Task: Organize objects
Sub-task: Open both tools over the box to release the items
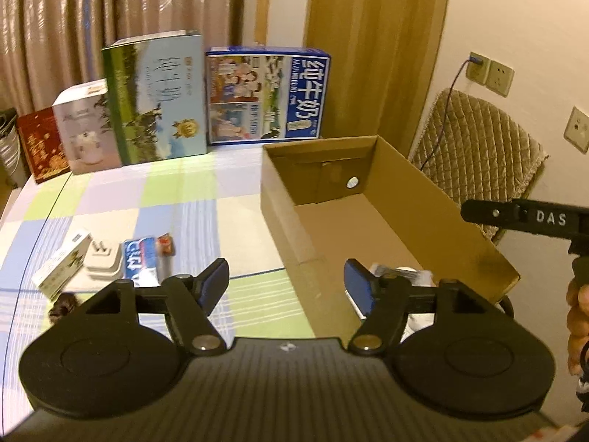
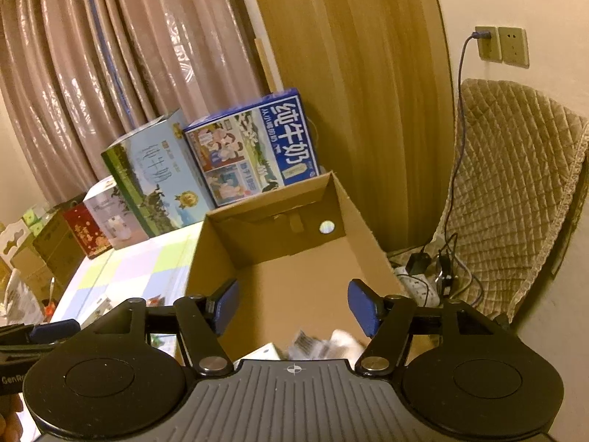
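Note:
An open brown cardboard box (image 1: 423, 199) stands on the checked table; it also shows in the right wrist view (image 2: 294, 258). Small packets lie at its near end (image 2: 316, 344), partly hidden by the gripper. On the table to the left lie a white-green small box (image 1: 62, 263), a white plug adapter (image 1: 103, 263), a blue-red tube package (image 1: 147, 258) and a dark hair tie (image 1: 62, 305). My left gripper (image 1: 287, 287) is open and empty over the box's near left wall. My right gripper (image 2: 294, 309) is open and empty above the box.
Milk cartons (image 1: 268, 95) (image 1: 162, 99), a white box (image 1: 88, 129) and a red box (image 1: 42, 143) stand along the table's back edge. A quilted chair (image 2: 515, 191) and cables with a power strip (image 2: 427, 280) sit right of the box.

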Demonstrator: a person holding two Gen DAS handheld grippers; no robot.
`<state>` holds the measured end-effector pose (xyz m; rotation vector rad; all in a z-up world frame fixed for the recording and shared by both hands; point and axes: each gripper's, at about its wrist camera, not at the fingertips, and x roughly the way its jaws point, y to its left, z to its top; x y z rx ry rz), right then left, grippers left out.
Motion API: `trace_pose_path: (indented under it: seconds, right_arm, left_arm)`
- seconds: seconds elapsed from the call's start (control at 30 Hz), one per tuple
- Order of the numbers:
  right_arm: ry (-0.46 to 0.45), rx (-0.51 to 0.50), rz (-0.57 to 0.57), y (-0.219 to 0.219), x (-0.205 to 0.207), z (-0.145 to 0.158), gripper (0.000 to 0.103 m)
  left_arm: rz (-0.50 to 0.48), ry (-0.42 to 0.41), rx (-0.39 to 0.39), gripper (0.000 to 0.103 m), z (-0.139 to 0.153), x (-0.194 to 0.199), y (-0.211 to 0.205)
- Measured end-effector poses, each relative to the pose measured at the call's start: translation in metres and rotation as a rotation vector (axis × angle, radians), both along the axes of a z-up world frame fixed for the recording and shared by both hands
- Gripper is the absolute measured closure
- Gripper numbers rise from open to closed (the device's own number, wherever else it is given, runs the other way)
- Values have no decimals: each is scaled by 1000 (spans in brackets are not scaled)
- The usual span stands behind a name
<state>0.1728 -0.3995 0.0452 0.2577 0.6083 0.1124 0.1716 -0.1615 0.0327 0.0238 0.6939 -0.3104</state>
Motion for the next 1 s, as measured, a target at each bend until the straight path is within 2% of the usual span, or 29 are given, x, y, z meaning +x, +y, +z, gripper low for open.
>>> trace_pose_path:
  seconds: [0.07,0.17,0.23,0.53,0.63,0.8,1.0]
  right_arm:
    - [0,-6,8,8,-7,3,38]
    - [-4,-18,28,23,-19,9,28]
    - [-7,-27,43,34,-27,12,22]
    - [-14,-41,119,86,-55,18,6]
    - [-20,-49,143,102,-61,20,2]
    - [-24,-53,182,126,-66,22,2]
    - [-11,-59,230,150,-71,17,2]
  left_arm:
    - [11,-3,-3,38,3,-6,8]
    - [27,-3,-16,35,8,-15,20]
    - [35,-3,-20,32,11,-23,28]
    - [89,-25,-29,16,26,-58,71]
    - [111,-42,-20,11,32,-69,88]
    - [157,-57,-18,2,39,-84,117]
    - [205,-62,-20,1,42,-97,144]
